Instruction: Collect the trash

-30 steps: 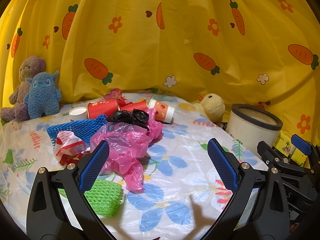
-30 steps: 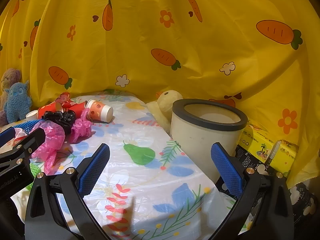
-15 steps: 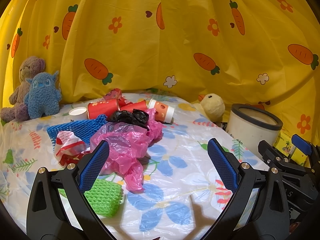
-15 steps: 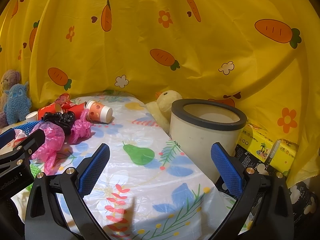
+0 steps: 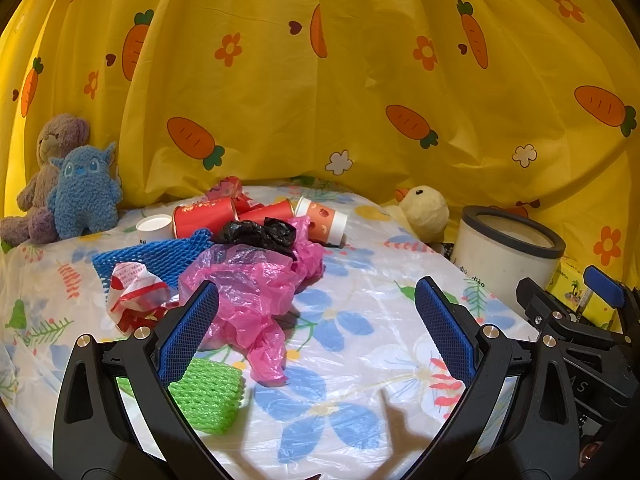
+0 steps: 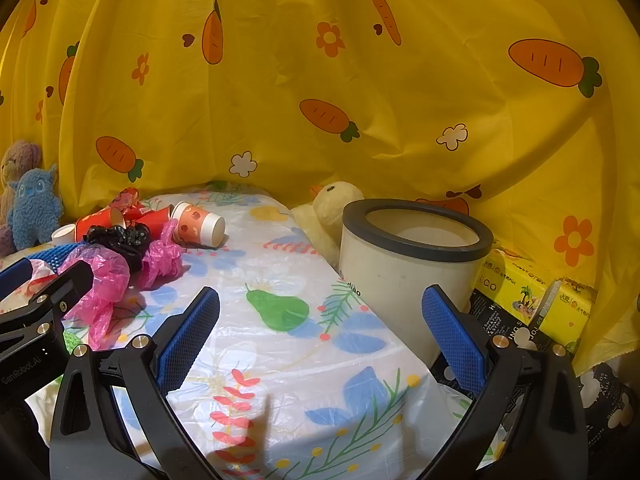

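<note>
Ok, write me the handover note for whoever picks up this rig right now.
Left tool: open, empty, facing the trash pile.
Right tool: open, empty, facing the white bin.
Trash, all on the floral tablecloth: pink plastic bag, black bag, green foam net, blue foam net, red-and-white wrapper, red cups, orange cup on its side, small white cup.
Done: nothing visibly binned; the bin's bottom is hidden.
Left: all of it. Plush toys look like keepers.
</note>
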`<state>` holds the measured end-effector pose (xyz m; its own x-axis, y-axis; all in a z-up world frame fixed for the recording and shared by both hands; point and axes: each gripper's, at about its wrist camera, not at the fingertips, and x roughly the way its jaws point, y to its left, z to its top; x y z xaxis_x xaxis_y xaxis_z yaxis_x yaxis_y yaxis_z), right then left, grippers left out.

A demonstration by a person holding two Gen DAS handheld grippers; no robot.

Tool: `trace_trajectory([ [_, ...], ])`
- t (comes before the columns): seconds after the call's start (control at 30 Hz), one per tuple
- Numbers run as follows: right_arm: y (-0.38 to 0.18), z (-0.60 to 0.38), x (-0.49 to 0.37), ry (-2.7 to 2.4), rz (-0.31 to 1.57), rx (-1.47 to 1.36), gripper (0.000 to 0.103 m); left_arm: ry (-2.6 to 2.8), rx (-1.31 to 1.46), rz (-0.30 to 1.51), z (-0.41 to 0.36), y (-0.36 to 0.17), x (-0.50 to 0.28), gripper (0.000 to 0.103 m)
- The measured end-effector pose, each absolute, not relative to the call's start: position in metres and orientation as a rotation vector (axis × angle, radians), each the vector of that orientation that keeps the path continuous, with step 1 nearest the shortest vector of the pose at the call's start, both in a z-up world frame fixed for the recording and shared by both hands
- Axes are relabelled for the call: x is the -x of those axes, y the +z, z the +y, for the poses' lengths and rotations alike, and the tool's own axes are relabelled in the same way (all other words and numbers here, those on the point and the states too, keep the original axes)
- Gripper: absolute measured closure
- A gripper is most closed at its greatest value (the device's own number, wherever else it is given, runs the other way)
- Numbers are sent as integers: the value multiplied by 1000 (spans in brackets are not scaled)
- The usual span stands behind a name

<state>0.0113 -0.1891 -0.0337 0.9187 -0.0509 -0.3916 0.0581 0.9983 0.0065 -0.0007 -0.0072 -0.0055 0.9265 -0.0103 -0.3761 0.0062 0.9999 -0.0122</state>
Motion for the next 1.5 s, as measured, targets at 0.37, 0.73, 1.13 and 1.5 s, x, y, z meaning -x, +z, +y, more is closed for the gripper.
trace_trajectory([
  [0.37,-32,-190,-11,-50,398,-25,5,-12,3,386,-8,-5,1,6],
  [0.73,-33,-188,-13,-32,392,-40,5,26,11,357,3,-7,3,6],
  [1.13,-51,-139,-21,187,435,-58,11,191,79,307,79,-6,30,6],
  [1.5,-81,-49,-24,468,558,-5,25,330,172,320,149,-13,45,8],
])
